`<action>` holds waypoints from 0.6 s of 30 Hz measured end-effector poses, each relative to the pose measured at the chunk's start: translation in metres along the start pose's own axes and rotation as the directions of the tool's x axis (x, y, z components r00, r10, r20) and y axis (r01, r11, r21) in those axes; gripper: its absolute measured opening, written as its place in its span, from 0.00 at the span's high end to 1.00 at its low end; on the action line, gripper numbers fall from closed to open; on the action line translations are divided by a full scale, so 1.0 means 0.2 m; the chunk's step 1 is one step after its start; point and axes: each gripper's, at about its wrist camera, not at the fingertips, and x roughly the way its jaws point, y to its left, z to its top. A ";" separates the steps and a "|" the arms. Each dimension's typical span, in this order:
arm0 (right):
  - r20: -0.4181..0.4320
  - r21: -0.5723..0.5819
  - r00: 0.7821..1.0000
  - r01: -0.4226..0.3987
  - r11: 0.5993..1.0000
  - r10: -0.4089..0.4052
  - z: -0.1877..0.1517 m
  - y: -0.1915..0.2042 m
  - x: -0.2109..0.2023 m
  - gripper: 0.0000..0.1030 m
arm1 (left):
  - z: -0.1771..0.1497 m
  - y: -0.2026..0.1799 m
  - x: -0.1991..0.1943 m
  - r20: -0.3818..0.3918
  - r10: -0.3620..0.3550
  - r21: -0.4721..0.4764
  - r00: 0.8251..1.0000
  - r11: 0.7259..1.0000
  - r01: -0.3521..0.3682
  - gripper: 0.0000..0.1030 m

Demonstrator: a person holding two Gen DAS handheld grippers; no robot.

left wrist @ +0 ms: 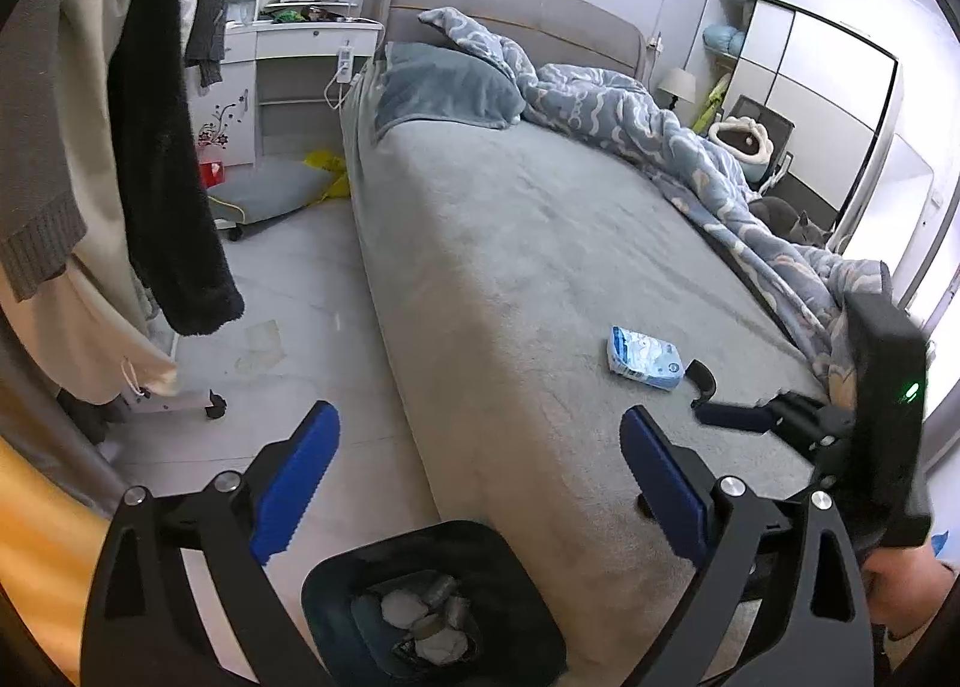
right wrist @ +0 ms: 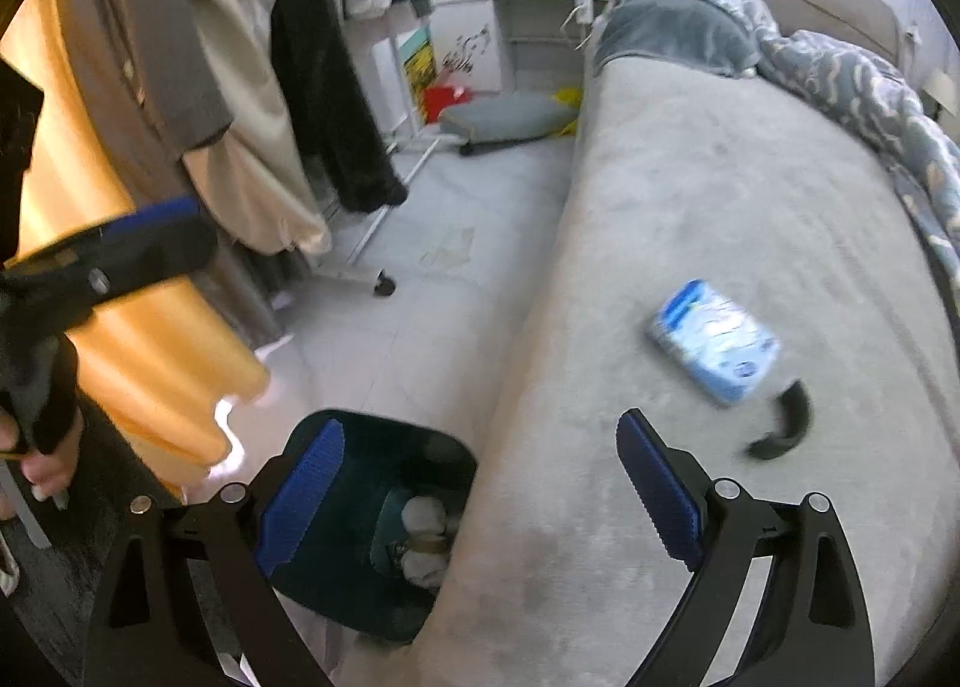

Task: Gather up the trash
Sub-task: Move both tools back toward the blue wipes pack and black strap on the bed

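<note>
left hand-held gripper: jaws spread wide, holding nothing, above the black trash bin on the floor against the bed. crumpled tissues lie in the bin. right hand-held gripper: jaws wide apart too, empty, over the bed edge. blue tissue pack lies on the grey bedcover, a curved black piece just beside it.

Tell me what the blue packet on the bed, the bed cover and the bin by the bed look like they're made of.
Blue packet: apparently thin plastic film, glossy, with crinkled highlights and printed graphics. Bed cover: soft fleece-like fabric, matte grey, with a brushed nap. Bin: probably hard plastic, dark, with a smooth moulded rim; crumpled white paper lies inside.
</note>
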 end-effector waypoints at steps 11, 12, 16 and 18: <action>0.118 0.110 0.987 0.098 0.989 -0.110 0.04 -0.29 -0.20 0.09 | 0.04 -0.13 0.13 0.004 -0.078 0.070 0.997 0.995 0.078 0.06; 0.132 0.136 0.984 0.103 0.985 -0.121 0.04 -0.33 -0.22 0.09 | 0.05 -0.14 0.14 0.003 -0.085 0.070 0.996 0.994 0.085 0.06; 0.159 0.188 0.975 0.123 0.974 -0.154 0.03 -0.42 -0.26 0.09 | 0.06 -0.16 0.19 0.001 -0.100 0.072 0.995 0.992 0.100 0.06; 0.164 0.207 0.972 0.135 0.969 -0.171 0.03 -0.45 -0.25 0.09 | 0.07 -0.17 0.21 -0.005 -0.099 0.081 0.995 0.992 0.099 0.06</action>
